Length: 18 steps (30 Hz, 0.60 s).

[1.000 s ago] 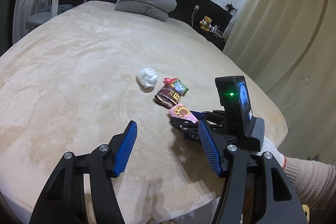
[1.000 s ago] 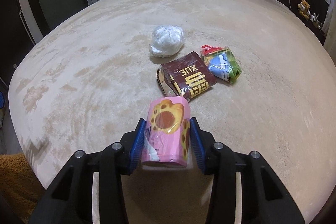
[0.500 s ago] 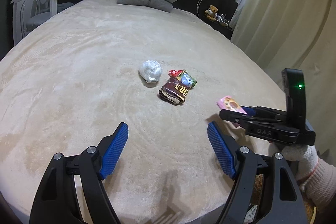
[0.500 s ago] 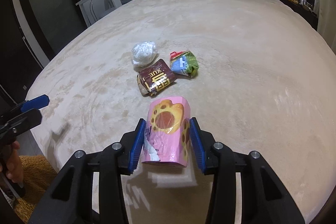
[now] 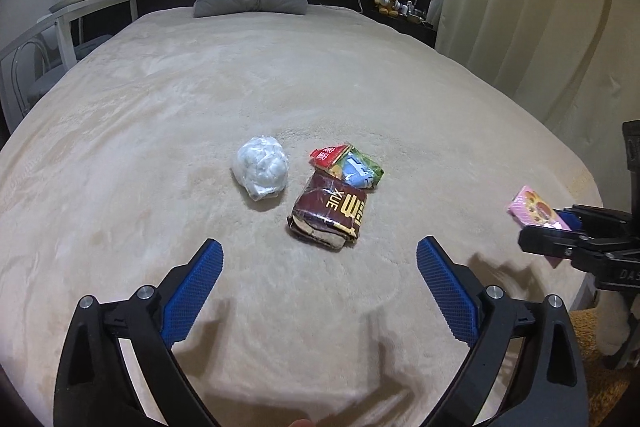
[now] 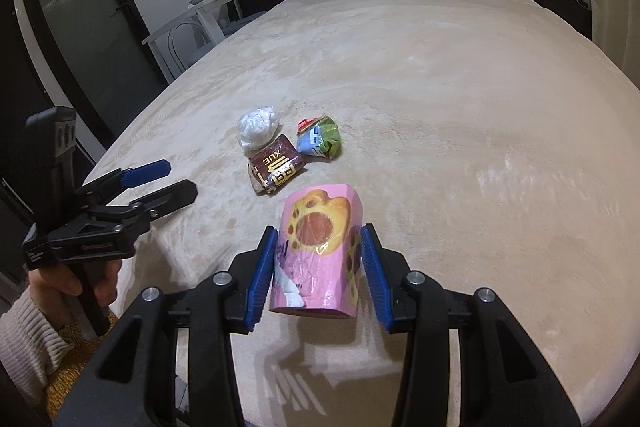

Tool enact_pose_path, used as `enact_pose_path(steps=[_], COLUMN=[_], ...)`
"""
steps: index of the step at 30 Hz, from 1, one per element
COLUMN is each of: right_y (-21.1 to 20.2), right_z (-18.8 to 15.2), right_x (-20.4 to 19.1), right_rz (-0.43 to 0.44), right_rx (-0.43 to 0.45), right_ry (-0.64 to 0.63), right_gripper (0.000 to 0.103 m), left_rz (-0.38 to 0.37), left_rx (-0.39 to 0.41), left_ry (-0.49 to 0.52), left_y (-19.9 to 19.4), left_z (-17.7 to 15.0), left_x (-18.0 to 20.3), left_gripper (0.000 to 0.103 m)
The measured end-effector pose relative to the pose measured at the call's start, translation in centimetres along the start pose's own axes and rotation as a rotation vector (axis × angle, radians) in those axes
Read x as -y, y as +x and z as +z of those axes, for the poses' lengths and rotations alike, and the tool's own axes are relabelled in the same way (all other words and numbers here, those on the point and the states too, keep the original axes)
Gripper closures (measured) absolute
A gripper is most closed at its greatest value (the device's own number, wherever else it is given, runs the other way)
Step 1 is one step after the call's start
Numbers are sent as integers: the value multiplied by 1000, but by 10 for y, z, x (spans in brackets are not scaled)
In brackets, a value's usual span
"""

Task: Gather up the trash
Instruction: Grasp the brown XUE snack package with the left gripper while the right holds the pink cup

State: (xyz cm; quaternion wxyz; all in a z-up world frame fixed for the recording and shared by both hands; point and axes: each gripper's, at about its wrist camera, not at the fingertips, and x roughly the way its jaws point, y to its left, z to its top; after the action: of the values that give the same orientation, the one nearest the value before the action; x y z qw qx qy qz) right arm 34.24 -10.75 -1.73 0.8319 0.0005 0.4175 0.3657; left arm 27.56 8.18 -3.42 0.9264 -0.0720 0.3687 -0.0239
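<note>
fingers of the left gripper [image 5: 318,259] stand spread wide, having just been opening, with nothing between them; they hang above the bed [image 5: 160,115] at the lower centre of the left wrist view, the blue pads apart from every piece of trash. just beyond them lies the brown wrapper [image 5: 328,213], and touching its far edge the green-and-red packet [image 5: 352,165]. the clear bag [image 5: 262,169] of white stuff sits just left of those two, apart from the wrapper in this view.

the right gripper [image 6: 318,269] is clamped on the pink packet [image 6: 320,247], a paw print on its face; both blue pads press its sides and it is held clear of the bed, at the lower centre of the right wrist view. in the left wrist view the same packet shows at the right edge, over the bed's edge.

a hand [image 6: 60,281] in a cream sleeve grips the left gripper's handle at the lower left of the right wrist view.
</note>
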Motion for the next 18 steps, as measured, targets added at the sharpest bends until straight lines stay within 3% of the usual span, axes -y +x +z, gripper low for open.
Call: enact_pose_path(steps=[7,17,18], right_y=[-10,-8,-8], right_z=[0,2,2], right_x=[10,19,20], right_rz=[14,15,13], right_rx=[14,0,0], right_ry=[30,49,52], right_gripper=[60,60,60], left_rz=[2,-4,2], left_rx=[-55,-89,-95], left_ry=[31,57,62], left_y=[50,84,87], left_z=[9,16,17], left_x=[-1,0,-1], left_gripper=[8,9,13])
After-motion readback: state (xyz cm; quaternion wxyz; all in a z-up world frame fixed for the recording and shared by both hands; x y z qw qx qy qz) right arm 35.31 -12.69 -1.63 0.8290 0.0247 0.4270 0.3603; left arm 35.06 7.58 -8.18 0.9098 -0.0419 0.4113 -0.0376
